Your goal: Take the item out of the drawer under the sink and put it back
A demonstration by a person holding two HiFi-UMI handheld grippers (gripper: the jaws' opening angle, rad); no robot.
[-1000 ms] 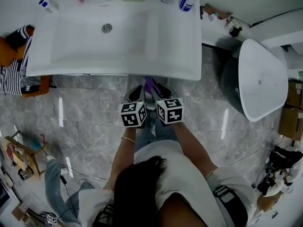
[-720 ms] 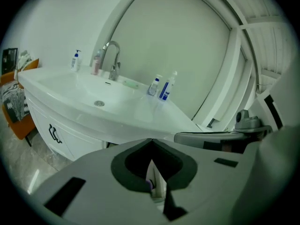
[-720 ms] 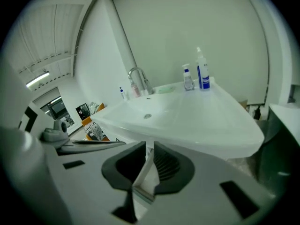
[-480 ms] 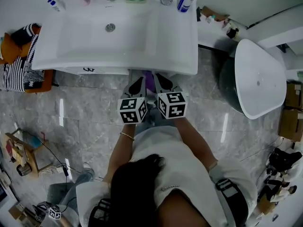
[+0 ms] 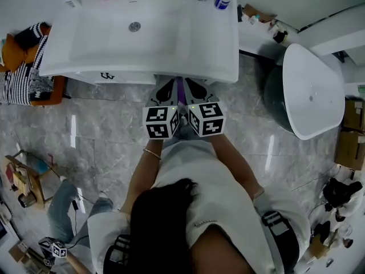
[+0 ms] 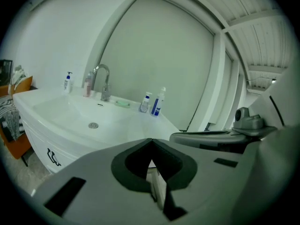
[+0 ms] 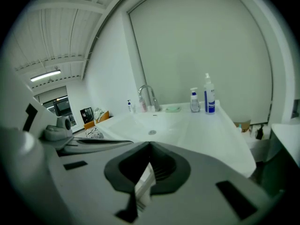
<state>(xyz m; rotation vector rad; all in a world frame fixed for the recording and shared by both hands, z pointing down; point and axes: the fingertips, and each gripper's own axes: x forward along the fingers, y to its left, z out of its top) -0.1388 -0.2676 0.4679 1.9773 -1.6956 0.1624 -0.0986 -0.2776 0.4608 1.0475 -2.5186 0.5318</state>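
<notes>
- White shiny sink [image 5: 228, 50] fills the top of the head view. A person in a white shirt [image 5: 199, 193] stands in front of it on the grey stone floor [image 5: 102, 147].
- Only the head view shows both tongs from above. The left tongs [image 5: 166, 91] and the right tongs [image 5: 195, 90] are side by side, just in front of the sink's front edge.
- A thin flat purple item [image 5: 180, 90] sits between their tips, up in the air over the floor. Its purple colour shows only in this view.
- The left gripper view shows the left tongs closed tight on the item, which looks like a thin pale edge there.
- That view also shows the curved silver tap [image 6: 101, 76] and a small black curly mark [image 6: 53, 157] on the sink's front.
- The right gripper view shows the right tongs pinched on the same pale edge. Their jaws have just been closing.
- Only the right gripper view shows a long ceiling lamp [image 7: 45, 75].
- Both gripper views show two blue and white bottles [image 6: 158, 103] standing at the back of the sink.
</notes>
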